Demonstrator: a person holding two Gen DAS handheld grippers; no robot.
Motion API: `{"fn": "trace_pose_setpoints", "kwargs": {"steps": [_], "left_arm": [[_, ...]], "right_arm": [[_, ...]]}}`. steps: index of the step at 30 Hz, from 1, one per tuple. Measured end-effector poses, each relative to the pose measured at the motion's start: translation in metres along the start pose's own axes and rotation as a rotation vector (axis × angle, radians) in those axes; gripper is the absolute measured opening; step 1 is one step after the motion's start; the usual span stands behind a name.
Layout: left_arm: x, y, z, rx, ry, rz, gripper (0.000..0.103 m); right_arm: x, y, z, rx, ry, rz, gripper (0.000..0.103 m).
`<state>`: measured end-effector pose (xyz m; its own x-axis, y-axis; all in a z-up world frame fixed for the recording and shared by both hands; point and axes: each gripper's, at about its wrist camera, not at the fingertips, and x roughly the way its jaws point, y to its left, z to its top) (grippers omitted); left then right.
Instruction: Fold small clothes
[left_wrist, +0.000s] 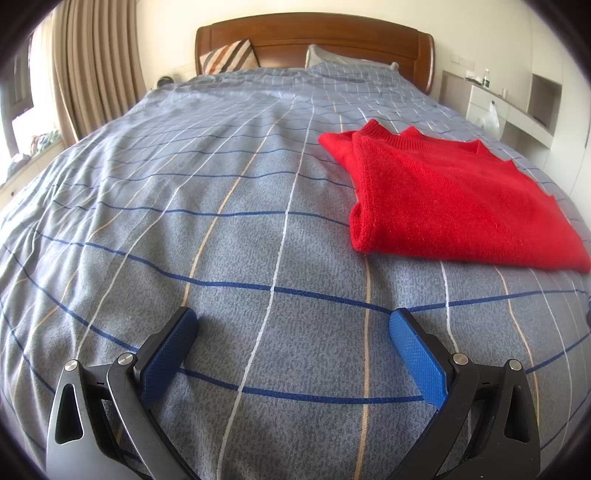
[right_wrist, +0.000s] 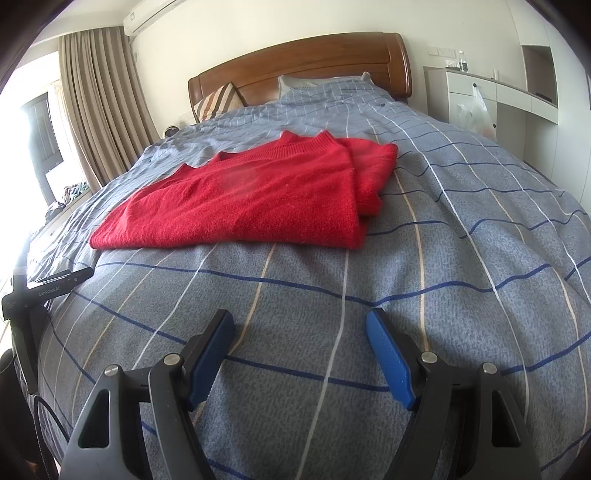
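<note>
A red knitted sweater (left_wrist: 454, 199) lies folded flat on the grey checked bedspread (left_wrist: 221, 221), to the right in the left wrist view. In the right wrist view the sweater (right_wrist: 251, 199) lies ahead and to the left, with its sleeves tucked in along the right side. My left gripper (left_wrist: 293, 321) stands open over bare bedspread, well short of the sweater and left of it. Blue pads face each other on my right gripper (right_wrist: 300, 321), which is open too, with only the bedspread (right_wrist: 443, 258) between its fingers. Neither gripper touches the cloth.
A wooden headboard (left_wrist: 314, 40) and pillows (left_wrist: 229, 57) stand at the far end of the bed. Curtains (left_wrist: 92, 66) hang at the left, white cabinets (right_wrist: 480, 99) at the right. The left gripper's black body (right_wrist: 40, 291) shows at the left edge of the right wrist view.
</note>
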<state>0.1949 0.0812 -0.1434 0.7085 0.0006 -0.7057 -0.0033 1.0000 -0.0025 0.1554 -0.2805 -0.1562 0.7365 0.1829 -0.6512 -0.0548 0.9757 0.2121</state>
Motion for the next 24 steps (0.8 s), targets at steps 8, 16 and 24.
{"fn": "trace_pose_setpoints", "kwargs": {"steps": [8,16,24], "left_arm": [[0.0000,-0.0001,-0.0002,0.000,0.000,0.000,0.103],[0.0000,-0.0002,-0.0002,0.000,0.000,0.000,0.103],[0.0003,-0.0004,-0.0004,0.002,0.000,0.002,0.103]], "right_arm": [[-0.0005,0.0000,-0.0012,-0.002,-0.003,-0.006,0.074],[-0.0012,-0.0003,-0.0017,0.000,-0.007,-0.003,0.074],[-0.0016,-0.0001,-0.0021,0.000,-0.009,-0.003,0.074]]}}
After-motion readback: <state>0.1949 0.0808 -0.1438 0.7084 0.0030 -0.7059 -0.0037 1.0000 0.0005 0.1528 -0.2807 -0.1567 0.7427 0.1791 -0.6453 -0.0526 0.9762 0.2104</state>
